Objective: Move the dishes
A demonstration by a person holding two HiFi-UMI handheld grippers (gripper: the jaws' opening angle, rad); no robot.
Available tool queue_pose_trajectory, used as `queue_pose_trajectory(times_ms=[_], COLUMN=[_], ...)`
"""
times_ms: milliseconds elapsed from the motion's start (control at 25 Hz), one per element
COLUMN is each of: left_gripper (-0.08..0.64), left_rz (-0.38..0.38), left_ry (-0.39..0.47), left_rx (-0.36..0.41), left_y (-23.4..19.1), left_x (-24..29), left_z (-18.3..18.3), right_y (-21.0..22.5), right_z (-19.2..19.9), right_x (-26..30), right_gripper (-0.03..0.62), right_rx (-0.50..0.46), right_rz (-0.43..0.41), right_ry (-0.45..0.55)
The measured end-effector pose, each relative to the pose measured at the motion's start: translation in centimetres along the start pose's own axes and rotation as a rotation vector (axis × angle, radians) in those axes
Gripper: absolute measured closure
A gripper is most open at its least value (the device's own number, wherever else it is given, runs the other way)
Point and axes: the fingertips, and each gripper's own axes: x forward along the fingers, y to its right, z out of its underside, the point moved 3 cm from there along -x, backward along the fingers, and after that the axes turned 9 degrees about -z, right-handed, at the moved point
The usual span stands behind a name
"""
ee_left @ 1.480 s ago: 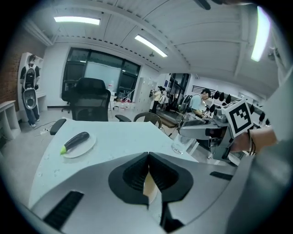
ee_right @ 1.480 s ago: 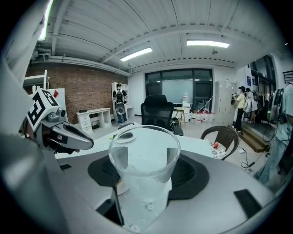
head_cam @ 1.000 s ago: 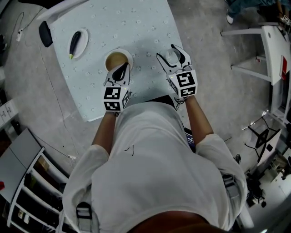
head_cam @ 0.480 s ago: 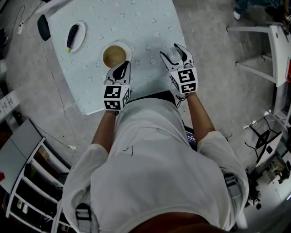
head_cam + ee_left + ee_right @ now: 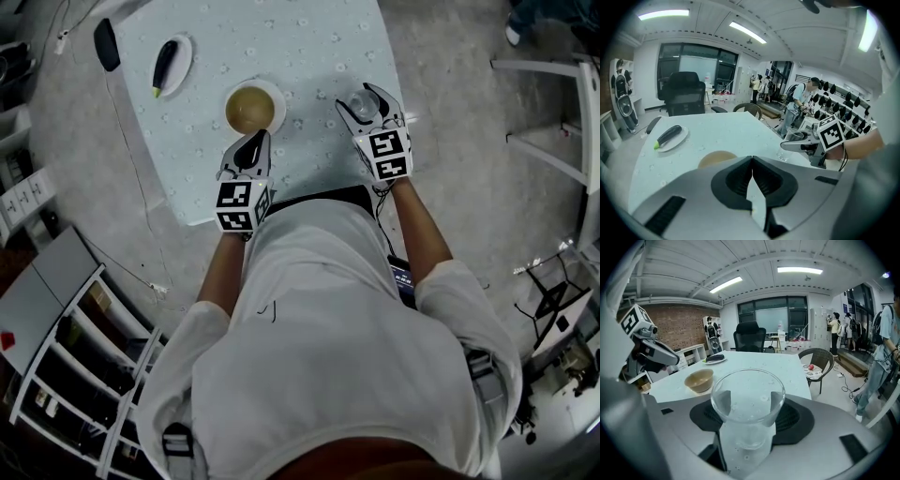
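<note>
A clear glass stands upright between the jaws of my right gripper, which is shut on it. From the head view, this gripper holds the glass over the pale blue table, near the right edge. A tan bowl sits mid-table. My left gripper is just on the near side of the bowl, apart from it and shut with nothing in it. In the left gripper view its jaws meet, with the bowl just beyond.
A white plate with a dark green vegetable lies at the table's far left, and a black flat object sits at the corner. A black office chair and a wicker chair stand beyond the table. Shelves are at lower left.
My right gripper has sunk toward the table with the glass still in it. The left gripper has drawn slightly back from the bowl. The head view has shifted.
</note>
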Motion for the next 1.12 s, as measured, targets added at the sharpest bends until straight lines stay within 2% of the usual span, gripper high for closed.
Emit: queue_pose_trajectory(times_ms=[440,600,1120], left_gripper=[0.54,0.54,0.54], left_rz=[0.004,0.011,0.021], left_ry=[0.004,0.001,0.008], left_rx=[-0.025,-0.05,-0.038], left_y=[0.6,0.7,1.7], left_x=[0.1,0.4,1.2], left_z=[-0.2,-0.1,-0.9], right_y=[-0.8,-1.4,-1.1], right_z=[0.7,1.0,2.1], right_x=[0.6,0.8,-1.1], right_gripper=[0.307,0.267,0.25], right_rx=[-0.018,0.012,0.031], right_rz=[-0.018,-0.04,-0.041], right_ry=[-0.029,-0.029,-0.033])
